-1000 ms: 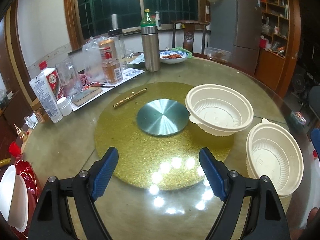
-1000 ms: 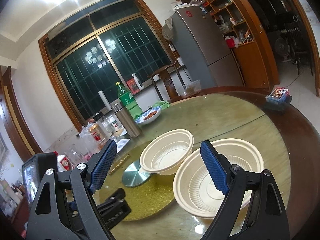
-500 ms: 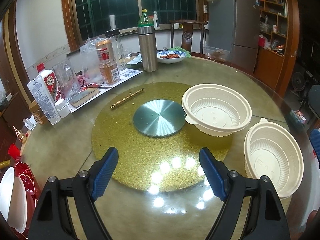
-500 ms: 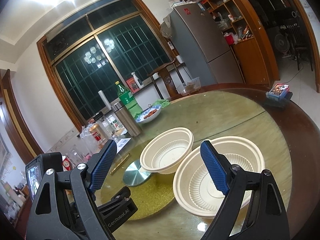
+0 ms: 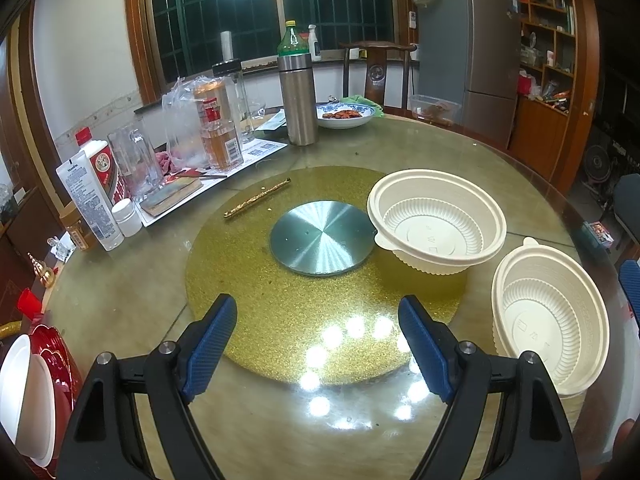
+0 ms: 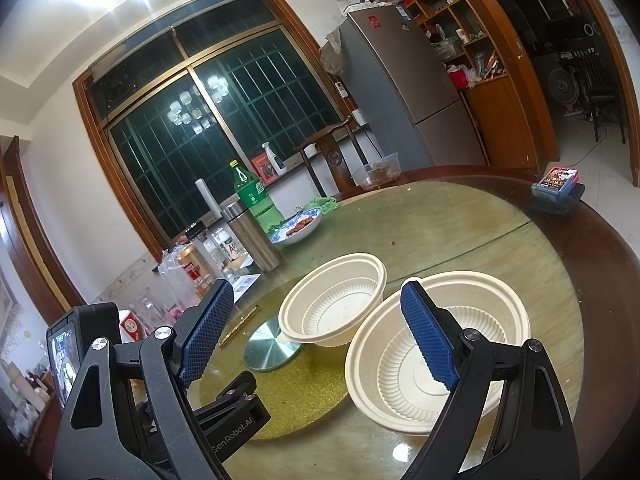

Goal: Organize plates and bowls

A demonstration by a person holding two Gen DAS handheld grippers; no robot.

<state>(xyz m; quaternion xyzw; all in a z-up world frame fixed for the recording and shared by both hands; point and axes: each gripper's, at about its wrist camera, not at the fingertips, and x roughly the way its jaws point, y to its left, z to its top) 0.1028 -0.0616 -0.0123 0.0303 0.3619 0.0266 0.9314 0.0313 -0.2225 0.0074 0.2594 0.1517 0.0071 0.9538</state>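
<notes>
Two cream bowls wait on the glass table (image 5: 500,168), and both claws stand wide apart, holding nothing. Nearest, the right claw (image 6: 316,332) hovers just short of the near bowl (image 6: 486,316), whose rim lies at about two o'clock from its fingers, with one blue pad overlapping the rim in view; I cannot tell if it touches. From the left claw (image 5: 316,344) that same bowl (image 5: 556,320) sits at three o'clock, the far bowl (image 5: 438,220) at one o'clock, on the edge of the gold turntable (image 5: 288,292). Judging by this, the right hand is nearer the near bowl. At nine o'clock, white and red plates (image 5: 28,384) sit at the table's edge.
</notes>
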